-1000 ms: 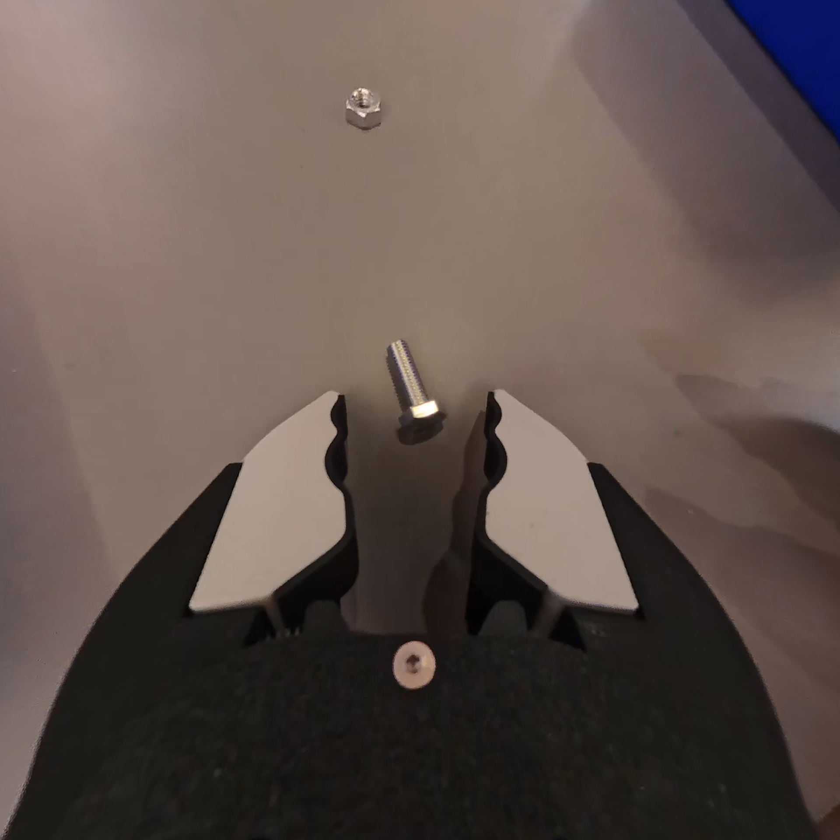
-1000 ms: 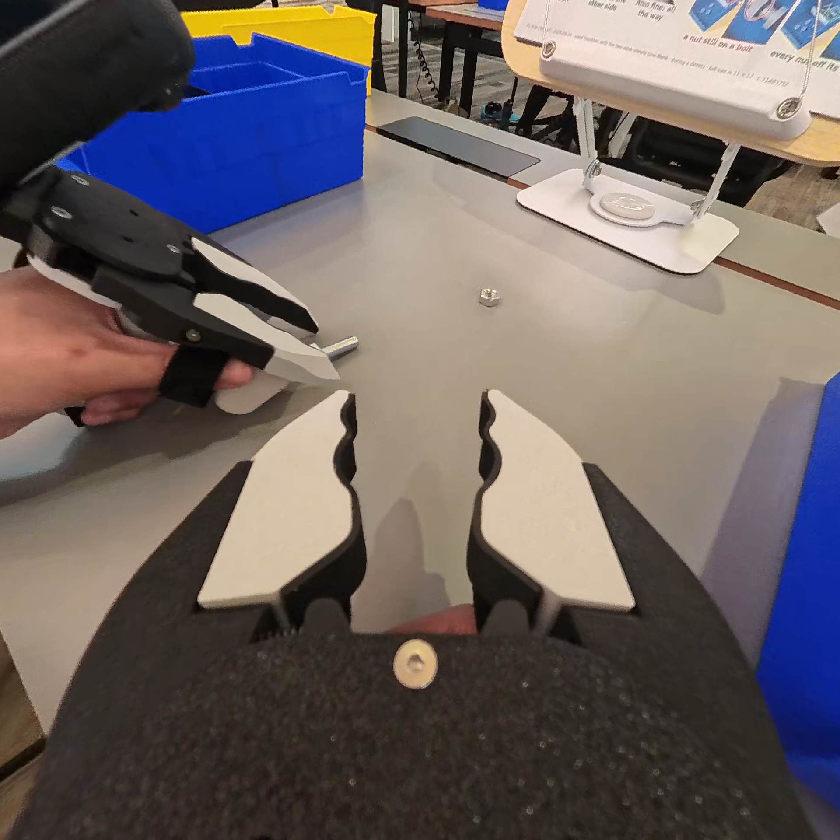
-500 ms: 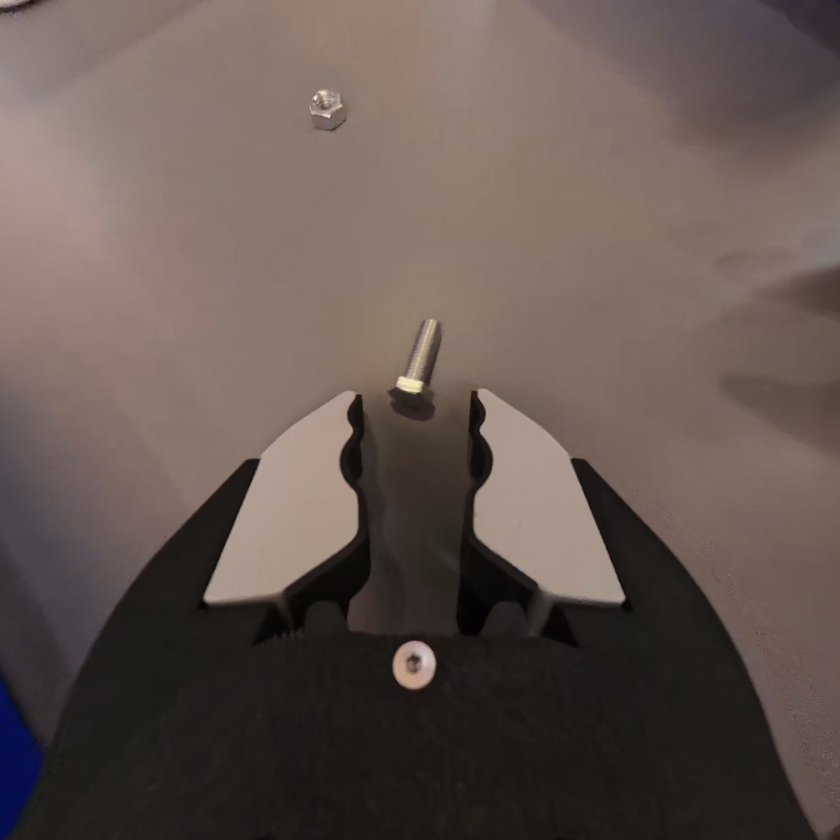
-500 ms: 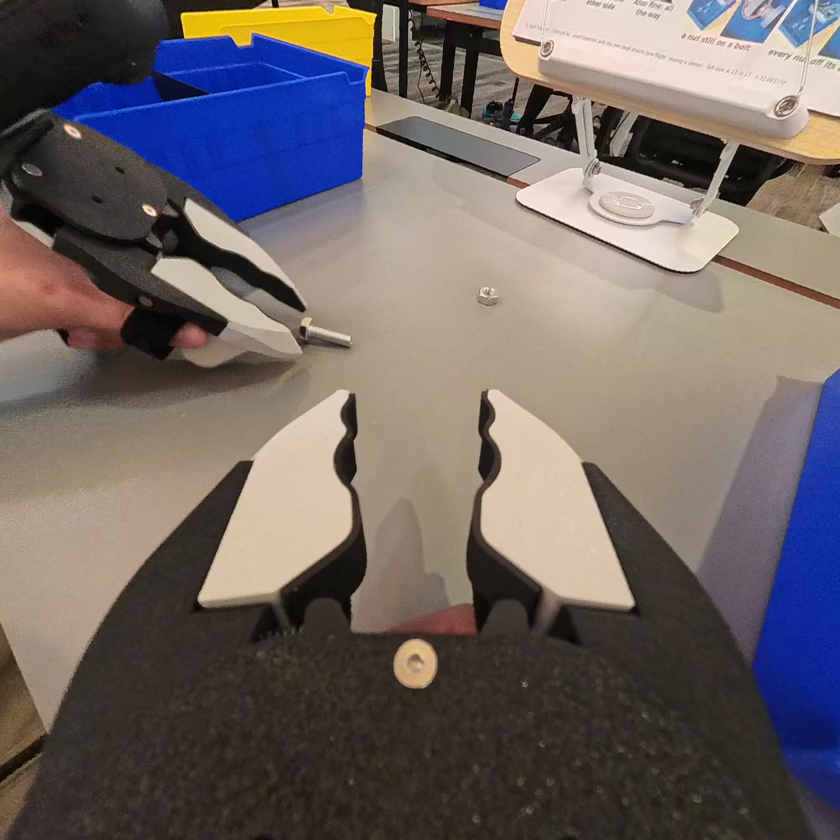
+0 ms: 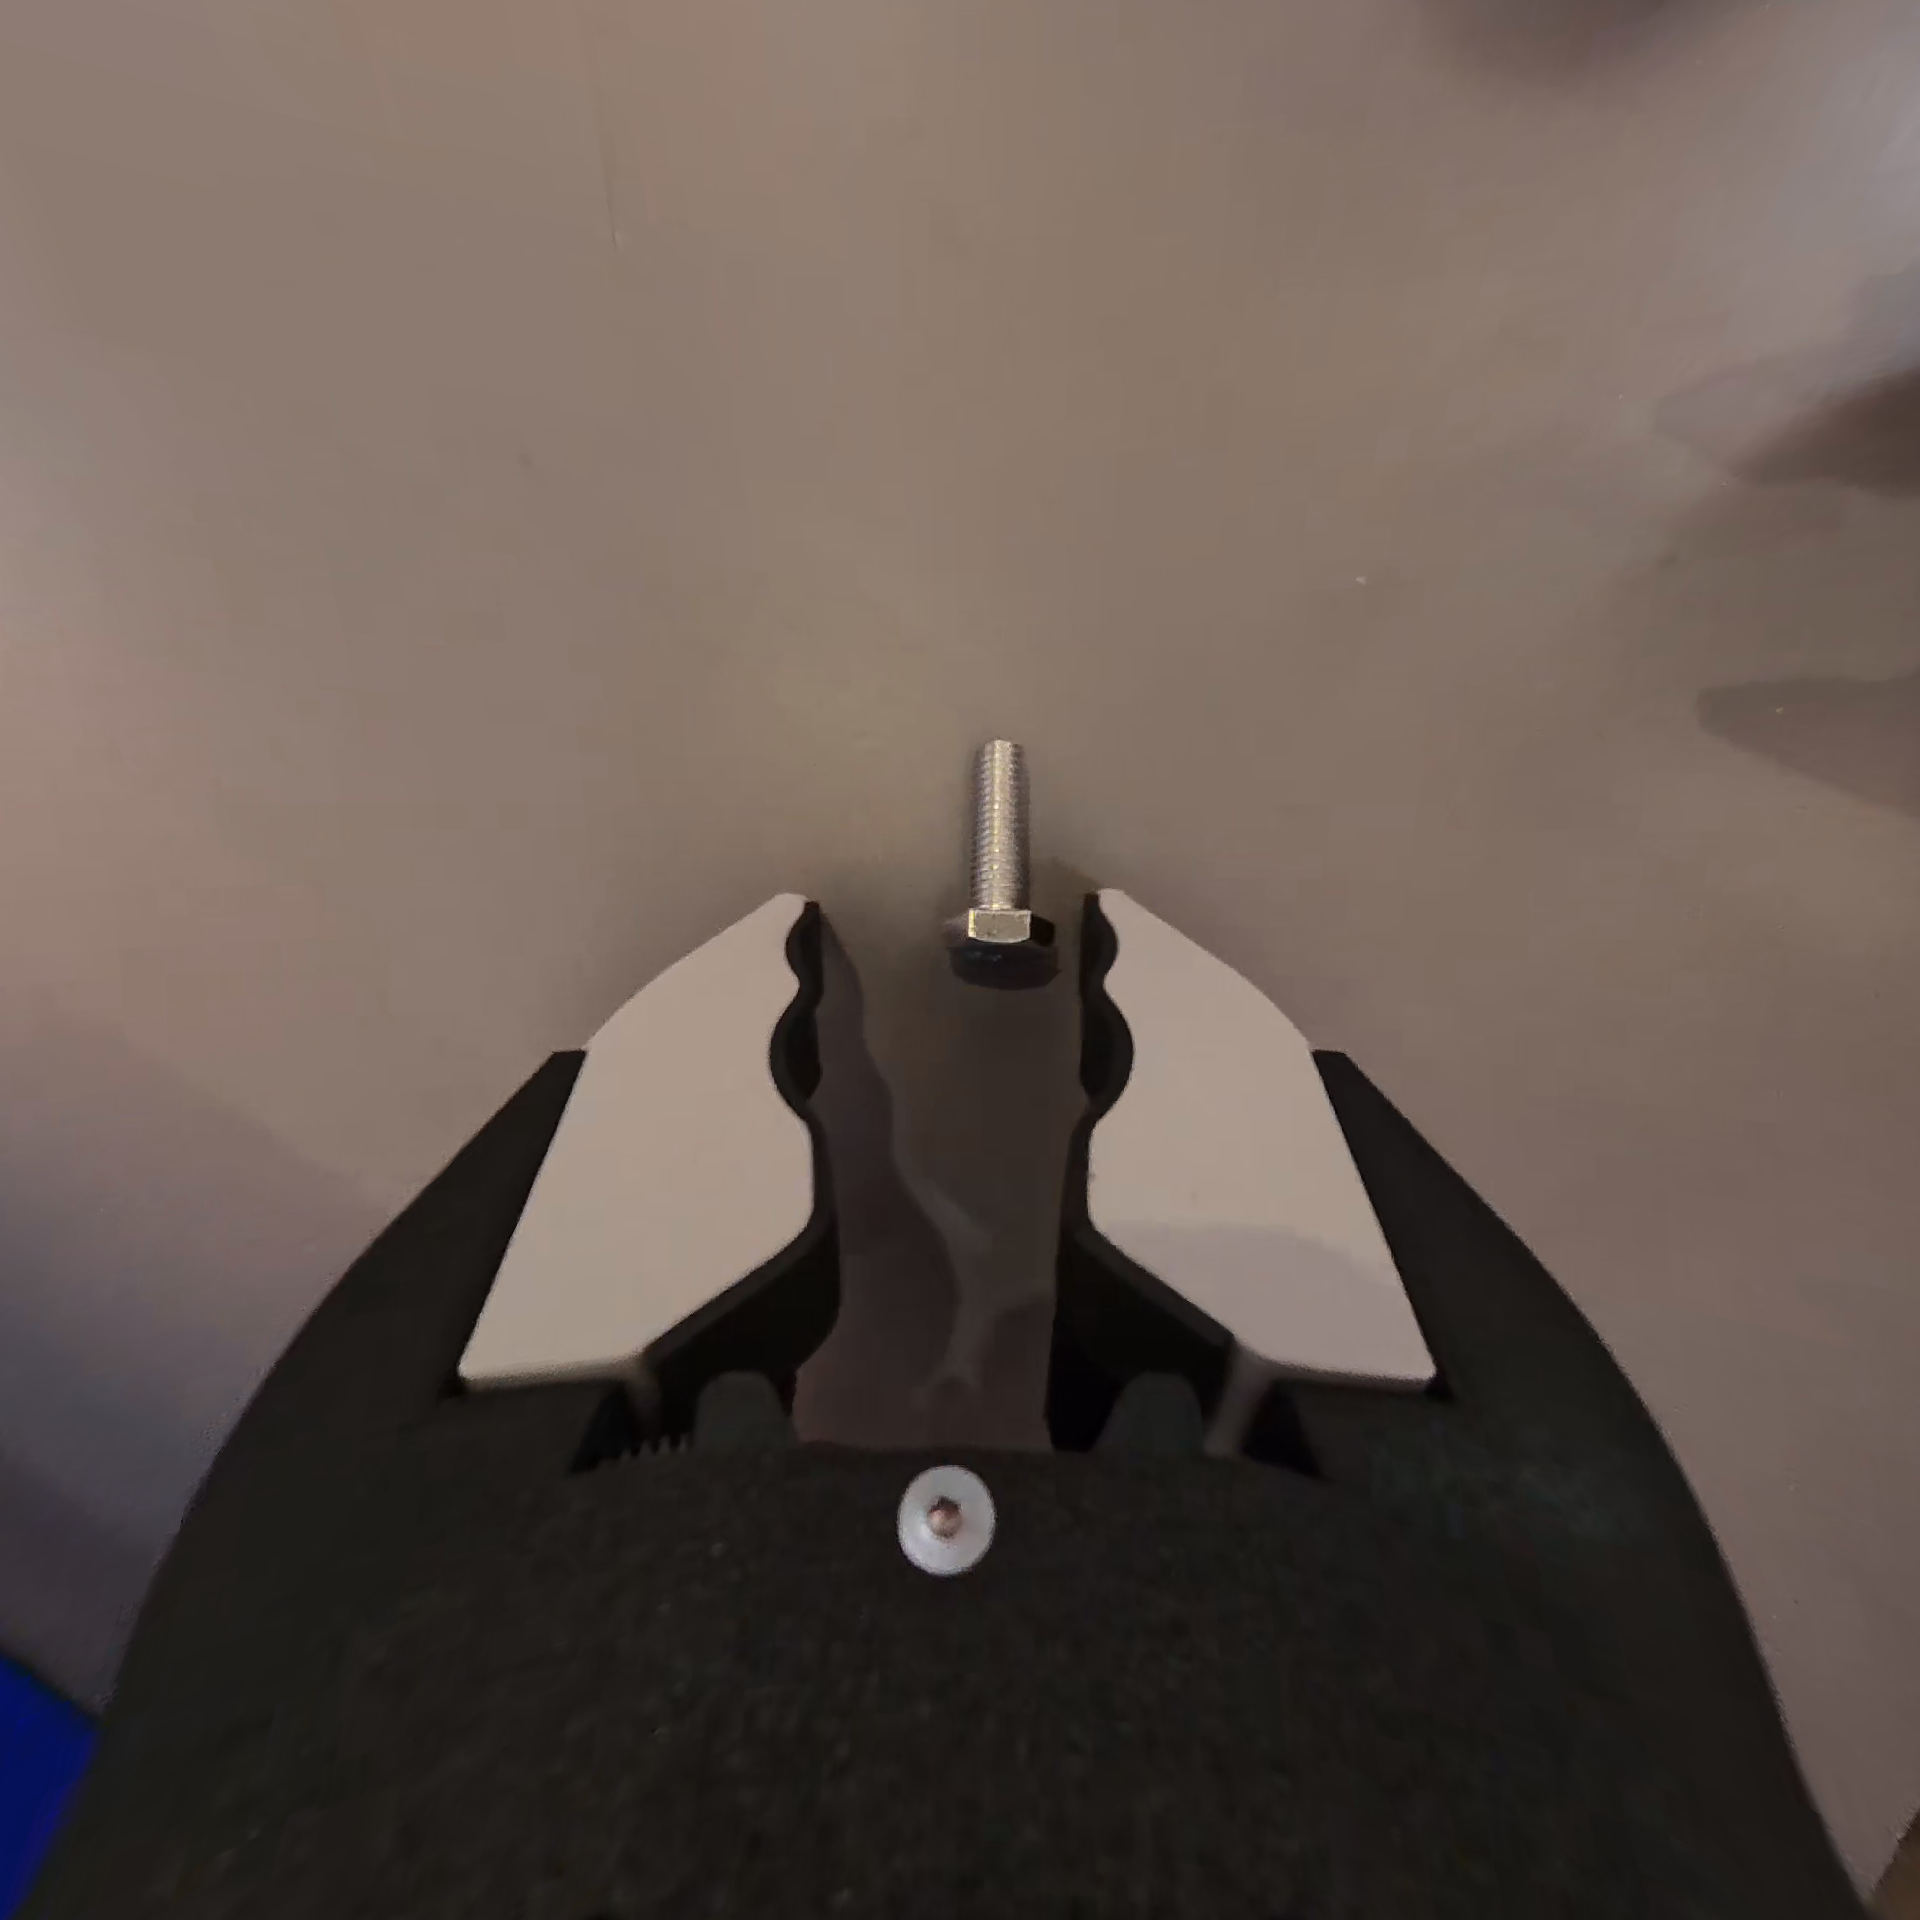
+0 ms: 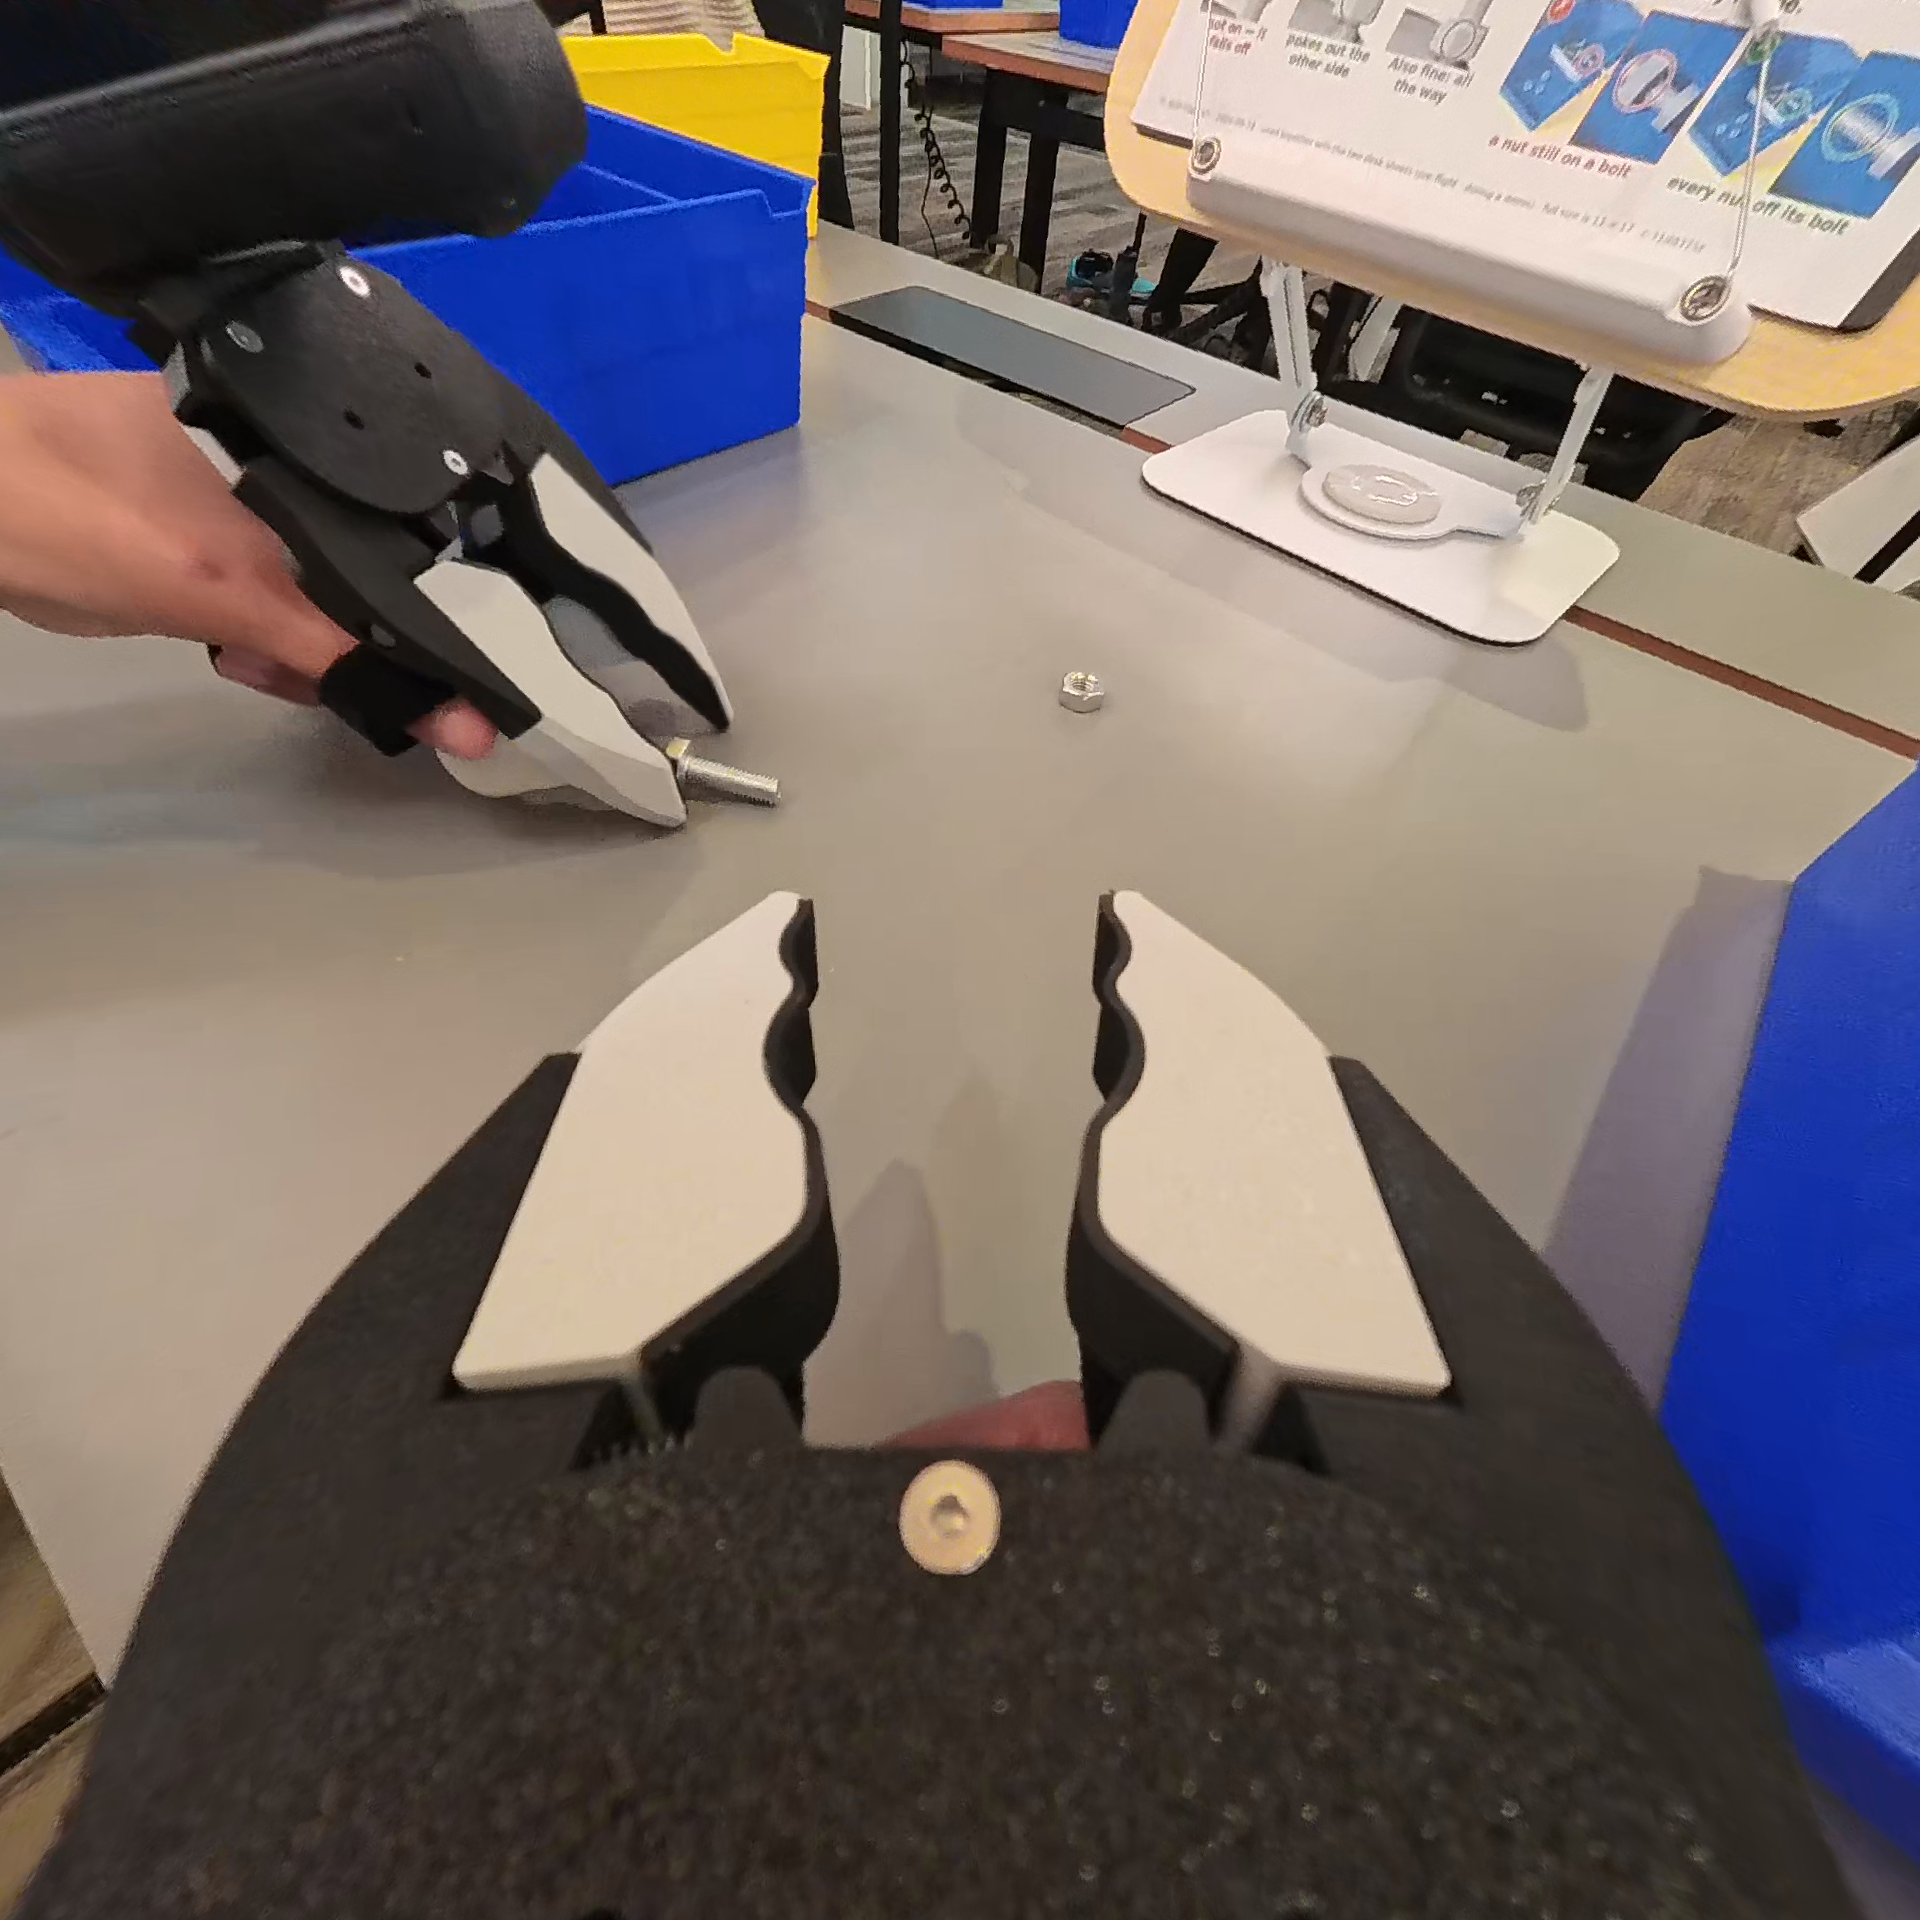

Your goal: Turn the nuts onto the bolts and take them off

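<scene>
At the far left of the right wrist view a person's hand [image 6: 135, 540] holds the left hand-held gripper [image 6: 698, 769], tipped down toward the grey surface [image 6: 1039, 852], its fingers spread and empty. Behind it stands a blue bin [image 6: 644, 312] with a yellow bin [image 6: 717, 94] beyond. The bolt [image 6: 722, 777] lies flat on the surface with its hex head between the fingertips of the left hand-held gripper, close to the nearer one; whether it touches that tip cannot be told. Its threaded shank points away from the fingers. In the left wrist view the same bolt [image 5: 1000, 873] lies straight ahead, head nearest the camera and just inside the gap between the tips, nearer the right one, with a clear gap on the left side.

Further right, the nut [image 6: 1081, 691] sits alone on the surface, well apart from the bolt. Beyond it stands a white stand [image 6: 1382, 520] carrying an instruction sheet [image 6: 1507, 94]. The right hand-held gripper [image 6: 956, 914] hangs in the foreground, fingers apart and holding nothing, above bare surface. At the far right edge is another blue bin [image 6: 1829, 1195]
</scene>
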The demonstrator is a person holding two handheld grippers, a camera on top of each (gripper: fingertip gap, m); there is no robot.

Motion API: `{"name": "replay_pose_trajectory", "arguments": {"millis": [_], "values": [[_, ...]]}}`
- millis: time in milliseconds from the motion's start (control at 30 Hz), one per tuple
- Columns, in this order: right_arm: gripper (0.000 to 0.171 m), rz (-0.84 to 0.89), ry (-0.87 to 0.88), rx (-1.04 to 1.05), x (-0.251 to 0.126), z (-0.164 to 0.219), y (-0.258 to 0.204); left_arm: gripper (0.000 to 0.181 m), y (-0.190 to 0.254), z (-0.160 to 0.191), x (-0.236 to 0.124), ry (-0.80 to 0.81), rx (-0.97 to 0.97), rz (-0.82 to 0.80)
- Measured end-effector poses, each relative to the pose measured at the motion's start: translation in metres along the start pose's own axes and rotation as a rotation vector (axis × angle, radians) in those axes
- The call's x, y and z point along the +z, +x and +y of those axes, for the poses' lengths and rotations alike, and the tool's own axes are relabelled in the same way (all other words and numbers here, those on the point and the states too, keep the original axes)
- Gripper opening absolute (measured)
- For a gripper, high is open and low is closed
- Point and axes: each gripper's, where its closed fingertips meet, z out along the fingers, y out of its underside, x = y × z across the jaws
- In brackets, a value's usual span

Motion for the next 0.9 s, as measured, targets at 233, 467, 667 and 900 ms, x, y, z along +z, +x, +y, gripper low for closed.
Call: {"name": "replay_pose_trajectory", "arguments": {"millis": [233, 467, 667, 900], "values": [[0.051, -0.003, -0.003, 0.003, 0.001, 0.002, 0.000, 0.020, 0.004, 0.001, 0.000, 0.024, 0.034, 0.014], [0.051, -0.008, -0.009, 0.006, 0.002, 0.004, -0.002, 0.019, 0.014, -0.003, -0.001, 0.076, 0.174, 0.004], [0.041, -0.176, -0.001, 0.003, 0.006, -0.001, -0.026, 0.019, 0.070, -0.065, -0.057, 0.539, 0.167, 0.155], [0.033, -0.473, 0.234, 0.089, -0.008, -0.052, -0.071, 0.019, 0.106, -0.087, -0.089, 0.776, 0.053, 0.387]]}}
